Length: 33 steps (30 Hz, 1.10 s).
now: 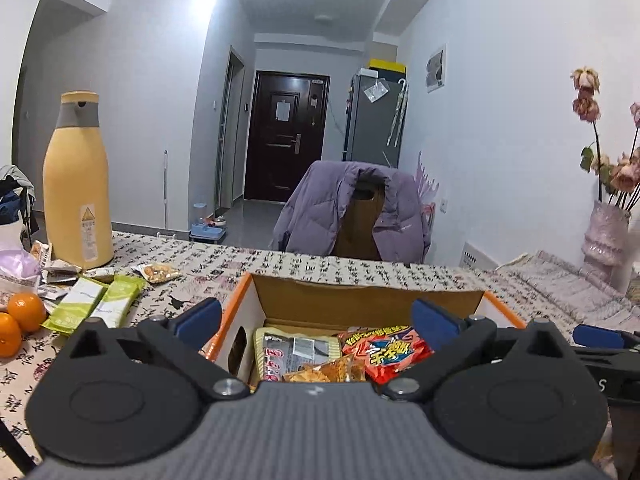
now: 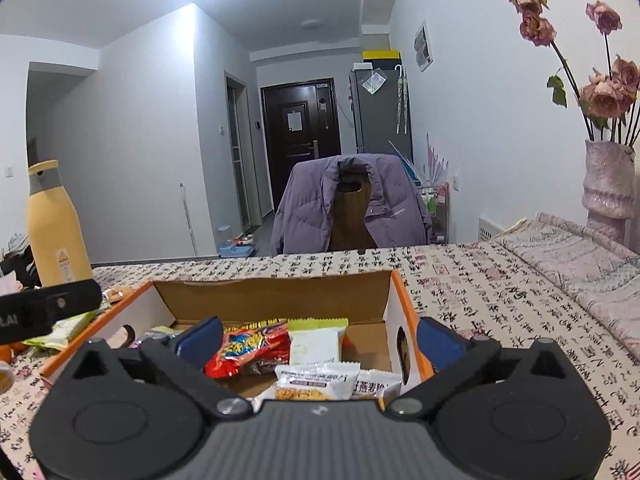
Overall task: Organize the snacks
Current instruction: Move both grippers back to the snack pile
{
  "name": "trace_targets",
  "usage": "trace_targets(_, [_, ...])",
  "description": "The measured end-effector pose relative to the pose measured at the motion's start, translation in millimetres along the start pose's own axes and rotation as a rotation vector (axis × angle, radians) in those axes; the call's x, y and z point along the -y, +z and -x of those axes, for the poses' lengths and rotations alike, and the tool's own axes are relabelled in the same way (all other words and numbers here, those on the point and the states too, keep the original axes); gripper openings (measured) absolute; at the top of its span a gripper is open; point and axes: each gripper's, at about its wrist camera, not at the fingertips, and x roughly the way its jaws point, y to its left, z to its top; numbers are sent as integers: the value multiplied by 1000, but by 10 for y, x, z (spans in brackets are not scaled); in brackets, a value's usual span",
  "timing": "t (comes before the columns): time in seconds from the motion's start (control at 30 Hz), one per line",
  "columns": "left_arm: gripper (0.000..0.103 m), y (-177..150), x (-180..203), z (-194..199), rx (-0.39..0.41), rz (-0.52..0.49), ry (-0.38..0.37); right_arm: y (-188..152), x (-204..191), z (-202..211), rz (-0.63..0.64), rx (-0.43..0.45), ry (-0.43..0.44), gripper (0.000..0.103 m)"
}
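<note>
An open cardboard box (image 1: 360,300) with orange edges sits on the table and holds snack packets. A red packet (image 1: 388,350) and a clear-windowed packet (image 1: 296,350) lie inside. My left gripper (image 1: 316,320) hovers over the box's left half, open, with nothing between its blue pads. In the right wrist view the same box (image 2: 272,296) holds the red packet (image 2: 252,346), a white and green packet (image 2: 316,342) and white wrapped bars (image 2: 320,380). Above them my right gripper (image 2: 318,338) stands open and empty. Loose green packets (image 1: 96,304) lie left of the box.
A tall yellow flask (image 1: 78,184) stands at the table's back left, with small wrappers (image 1: 158,272) and two oranges (image 1: 20,318) nearby. A pink vase of dried roses (image 2: 610,184) stands at the right by the wall. A chair draped with a purple jacket (image 1: 352,212) stands behind the table.
</note>
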Motion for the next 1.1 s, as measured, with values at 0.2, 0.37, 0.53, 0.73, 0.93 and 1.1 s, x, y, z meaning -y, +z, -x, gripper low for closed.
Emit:
trace_targets(0.2, [103,-11,-30,255,-5,-7,-3,44,-24,196,24,-13,11,103])
trace_targets(0.37, [103,-78,-52,449,-34,-7,-14,-23,-44,436,50,-33,19,103])
trace_targets(0.53, [103,-268,-27,618,-87,-25,-16,-184,-32,645,59,-67,45,103])
trace_targets(0.73, [103,-552,11,724,-174,-45,-32,-438,8,856,81,-110,54,103])
trace_targets(0.93, [103,-821,92,757,-269,-71,-47,-664,58,1027,76,-146,58,103])
trace_targets(1.1, [103,-993,175,740,-339,-91,-48,-838,141,1112,63,-183,41,103])
